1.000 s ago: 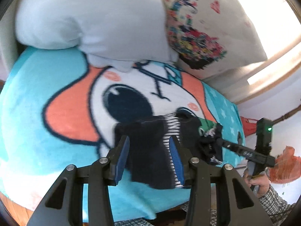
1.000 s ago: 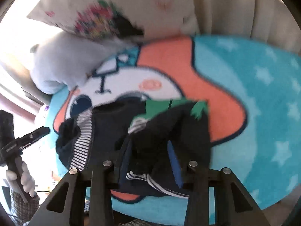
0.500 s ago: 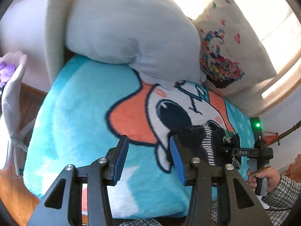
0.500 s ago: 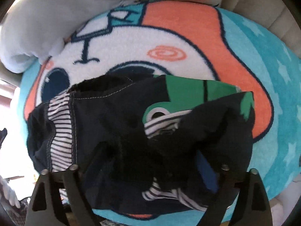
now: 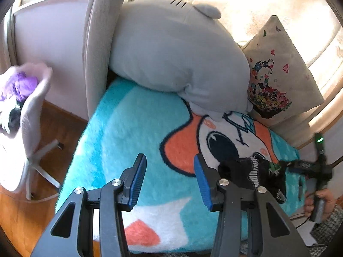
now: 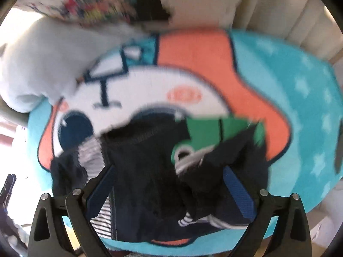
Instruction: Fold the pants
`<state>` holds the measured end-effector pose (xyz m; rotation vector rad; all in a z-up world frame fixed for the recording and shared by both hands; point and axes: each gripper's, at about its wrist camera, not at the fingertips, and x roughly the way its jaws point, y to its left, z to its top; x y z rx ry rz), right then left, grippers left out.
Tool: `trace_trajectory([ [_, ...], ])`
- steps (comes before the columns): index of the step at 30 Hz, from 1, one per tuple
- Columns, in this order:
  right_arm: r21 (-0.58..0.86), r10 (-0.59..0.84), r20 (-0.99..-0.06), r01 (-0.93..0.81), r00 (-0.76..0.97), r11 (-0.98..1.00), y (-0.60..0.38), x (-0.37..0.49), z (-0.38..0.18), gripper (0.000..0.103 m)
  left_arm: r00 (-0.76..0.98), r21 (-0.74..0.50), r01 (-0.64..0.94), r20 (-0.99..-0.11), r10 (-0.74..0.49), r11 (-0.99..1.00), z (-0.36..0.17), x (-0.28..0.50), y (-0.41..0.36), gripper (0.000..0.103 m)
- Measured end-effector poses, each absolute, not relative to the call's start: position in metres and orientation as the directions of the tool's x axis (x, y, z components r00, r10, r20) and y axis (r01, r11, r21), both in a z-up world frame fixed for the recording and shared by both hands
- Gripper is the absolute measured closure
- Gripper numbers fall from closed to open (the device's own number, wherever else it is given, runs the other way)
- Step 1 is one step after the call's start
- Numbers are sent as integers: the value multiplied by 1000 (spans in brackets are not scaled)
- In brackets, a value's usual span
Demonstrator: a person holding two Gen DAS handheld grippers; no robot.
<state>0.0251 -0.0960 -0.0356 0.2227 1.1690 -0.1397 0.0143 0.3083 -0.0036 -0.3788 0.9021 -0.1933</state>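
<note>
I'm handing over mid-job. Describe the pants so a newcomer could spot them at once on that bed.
Find the bright turquoise blanket with the big orange-and-white cartoon face. The pants lie bunched on the near part of that face, just below its dark blue eye. They are the only dark navy thing there, with a black-and-white striped band and a green patch, unlike the pale grey pillow and the flowered cushion behind.

- Blanket (image 5: 133, 128): plush fleece cloth, fuzzy pile, showing matt in turquoise, orange and white.
- Pants (image 6: 150, 171): dark woven cloth, matt, lying soft and creased, with striped knit trim and a green printed patch.
- Left tongs (image 5: 170, 177): matt black plastic, carrying ribbed blue pads and shiny metal screws.
- Grey pillow (image 5: 171, 53): smooth soft cloth, showing matt.
- Printed cushion (image 5: 278, 75): cream cloth, appearing slightly coarse.
- Floor (image 5: 64, 128): wood, giving a faint sheen.
</note>
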Motion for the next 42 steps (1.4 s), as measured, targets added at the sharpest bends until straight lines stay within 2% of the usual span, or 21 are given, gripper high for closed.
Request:
trace_trajectory([
  [3, 23, -96, -846, 215, 525, 976, -85, 16, 6, 2, 652, -332, 9, -713, -257, 943, 8, 15, 299, 58],
  [5, -79, -212, -744, 232, 633, 970, -64, 14, 38, 2, 691, -287, 4, -691, -211, 958, 18, 13, 294, 47],
  [7, -180, -290, -653, 229, 700, 957, -42, 11, 49, 1, 734, -270, 1, -654, -184, 963, 28, 12, 291, 25],
  [9, -214, -275, -681, 174, 679, 961, -34, 27, 47, 1, 760, -276, -3, -625, -177, 961, 36, 15, 291, 14],
  [11, -142, -170, -788, 93, 591, 985, -28, 47, 29, 3, 756, -310, -9, -624, -196, 951, 40, 21, 295, 14],
  [12, -75, -101, -827, 70, 553, 995, -25, 56, 22, 9, 740, -329, -21, -640, -206, 944, 38, 24, 298, 14],
  [13, -26, -51, -845, 55, 532, 998, -22, 61, 18, 15, 719, -340, -37, -662, -211, 940, 33, 28, 301, 14],
  [16, 117, 122, -880, -40, 460, 992, 3, 75, 4, 21, 649, -398, -57, -712, -269, 915, 12, 32, 308, 14],
  [19, 161, 199, -900, -129, 388, 978, 30, 81, -8, 22, 584, -431, -79, -751, -309, 899, -11, 30, 310, 19],
  [22, 151, 212, -920, -199, 330, 968, 60, 90, -19, 22, 541, -457, -96, -770, -339, 884, -28, 25, 310, 23],
  [26, 131, 186, -944, -211, 271, 969, 86, 98, -41, 22, 521, -472, -119, -779, -350, 873, -40, 20, 311, 23],
  [32, 15, 48, -979, -165, 198, 986, 107, 110, -82, 23, 512, -493, -129, -776, -368, 860, -46, 16, 313, 23],
  [34, 0, 24, -985, -142, 171, 990, 105, 111, -97, 37, 506, -498, -118, -775, -379, 859, -47, 15, 310, 23],
  [35, -3, 23, -983, -138, 184, 990, 103, 109, -97, 40, 504, -501, -110, -773, -386, 859, -47, 14, 307, 23],
  [36, 4, 31, -979, -134, 201, 991, 101, 107, -94, 54, 500, -504, -98, -770, -396, 858, -47, 13, 303, 23],
  [37, 8, 35, -978, -129, 207, 992, 98, 105, -91, 61, 496, -507, -86, -769, -404, 858, -47, 13, 299, 23],
  [40, 70, 94, -970, -111, 223, 991, 83, 100, -81, 69, 482, -528, -31, -752, -450, 849, -48, 12, 281, 23],
  [42, 127, 149, -961, -108, 232, 986, 73, 95, -74, 70, 467, -537, 27, -739, -486, 843, -48, 12, 261, 23],
])
